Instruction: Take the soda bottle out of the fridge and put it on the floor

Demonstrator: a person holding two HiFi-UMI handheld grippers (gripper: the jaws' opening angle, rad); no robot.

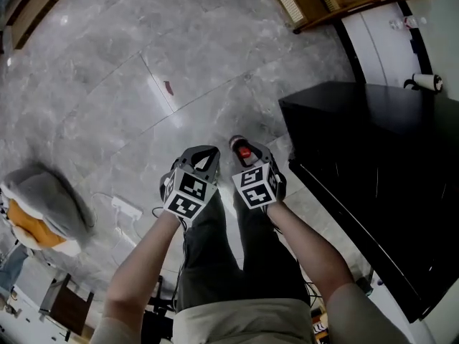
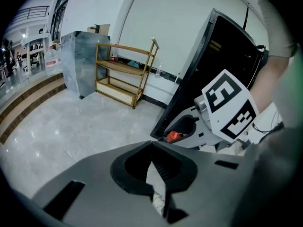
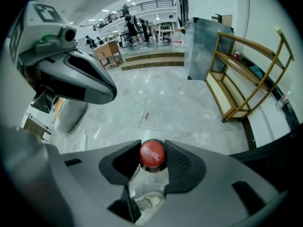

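Note:
The soda bottle (image 3: 152,153) shows its red cap between the jaws of my right gripper (image 3: 151,146), which is shut on its neck. In the head view the bottle's cap (image 1: 244,151) sticks out ahead of the right gripper (image 1: 249,156), above the grey marble floor (image 1: 143,84). My left gripper (image 1: 204,156) hangs just to its left, level with it. Its jaws meet at the tips in the left gripper view (image 2: 152,148) with nothing between them. The black fridge (image 1: 373,178) stands close on the right with its door shut.
A wooden shelf rack (image 3: 246,74) stands by the white wall beyond the fridge. A grey and orange soft thing (image 1: 39,210) and a white power strip (image 1: 125,208) with a cable lie on the floor at the left. The person's legs are below the grippers.

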